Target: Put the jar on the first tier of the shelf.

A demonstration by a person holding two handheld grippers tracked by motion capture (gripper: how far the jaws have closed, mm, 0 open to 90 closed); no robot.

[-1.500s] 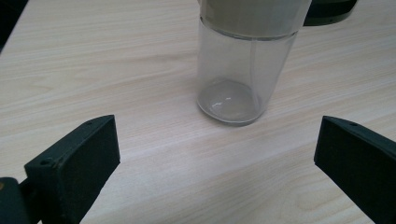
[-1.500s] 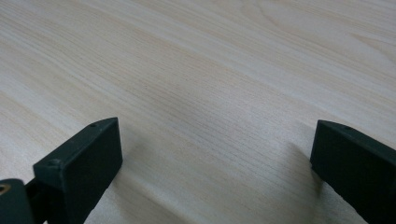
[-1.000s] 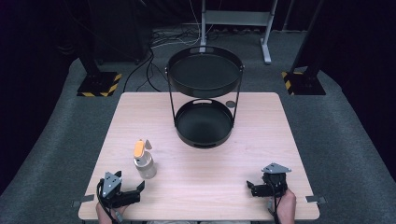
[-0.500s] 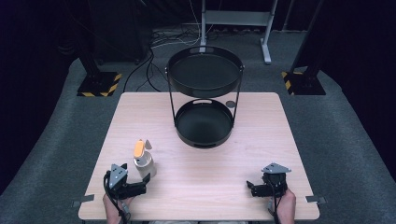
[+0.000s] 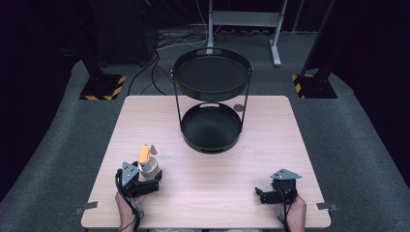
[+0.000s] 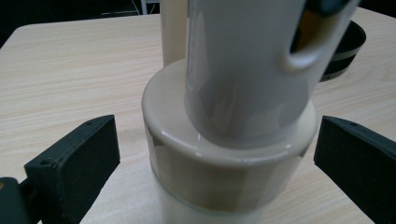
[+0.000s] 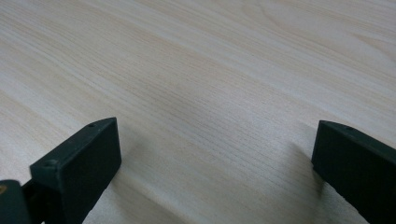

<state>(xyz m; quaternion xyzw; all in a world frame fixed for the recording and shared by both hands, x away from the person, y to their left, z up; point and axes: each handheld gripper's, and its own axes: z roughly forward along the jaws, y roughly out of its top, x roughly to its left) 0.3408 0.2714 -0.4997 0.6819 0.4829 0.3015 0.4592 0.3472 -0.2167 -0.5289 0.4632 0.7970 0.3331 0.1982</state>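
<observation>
Left gripper [image 5: 145, 178] wide open around the cream jar [image 6: 224, 158], utensils inside; right gripper [image 5: 265, 195] open too, idle at 5 o'clock. Top-heavy, could tip if clamped off-center.

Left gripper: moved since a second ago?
Yes. The left gripper has moved right and forward toward the black two-tier stand, and now sits open around the cream container.

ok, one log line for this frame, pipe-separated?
left gripper: open, jaws either side of cream jar, no contact | right gripper: open over bare table | two-tier black tray: untouched
</observation>
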